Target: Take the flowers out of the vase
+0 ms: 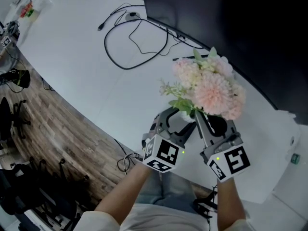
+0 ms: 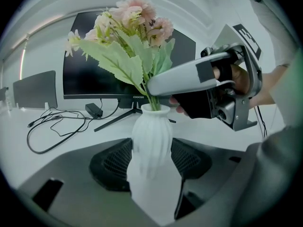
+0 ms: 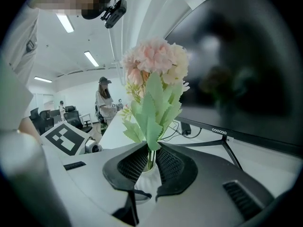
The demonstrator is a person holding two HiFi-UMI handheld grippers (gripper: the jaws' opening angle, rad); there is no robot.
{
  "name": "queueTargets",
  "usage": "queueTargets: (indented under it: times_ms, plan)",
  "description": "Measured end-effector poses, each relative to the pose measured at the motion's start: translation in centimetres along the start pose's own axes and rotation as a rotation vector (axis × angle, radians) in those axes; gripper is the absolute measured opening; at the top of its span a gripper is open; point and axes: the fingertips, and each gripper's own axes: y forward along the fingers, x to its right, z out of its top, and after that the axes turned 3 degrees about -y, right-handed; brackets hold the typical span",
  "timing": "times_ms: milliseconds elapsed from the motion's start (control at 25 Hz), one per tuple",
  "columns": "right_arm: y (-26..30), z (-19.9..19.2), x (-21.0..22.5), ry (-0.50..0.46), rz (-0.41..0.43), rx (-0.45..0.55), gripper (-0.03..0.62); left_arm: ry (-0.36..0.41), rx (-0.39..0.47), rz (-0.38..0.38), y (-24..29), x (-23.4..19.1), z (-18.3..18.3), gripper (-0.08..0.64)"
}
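Over the white desk (image 1: 72,61), the left claw (image 2: 151,157) clamps the ribbed vase (image 2: 151,134) upright; the right claw (image 3: 150,155) pinches the flower stems (image 2: 151,98) just above its mouth, so the pull should run straight up.

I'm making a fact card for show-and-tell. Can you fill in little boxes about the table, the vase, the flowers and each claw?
table: white, with a dark monitor at the back
vase: white, ribbed, upright
flowers: pink with green leaves, stems in the vase
left claw: shut on the vase's body
right claw: shut on the flower stems just above the vase's mouth
cable: black, looped on the table
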Motion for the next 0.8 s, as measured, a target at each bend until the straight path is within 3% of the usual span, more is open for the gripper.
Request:
queueTargets:
  times_ms: [800]
  plan:
    - [-1.5,4.0,0.2,0.006,-0.009,0.090,0.058,0.003,-0.024,0.004,0.1,0.0,-0.2,0.261]
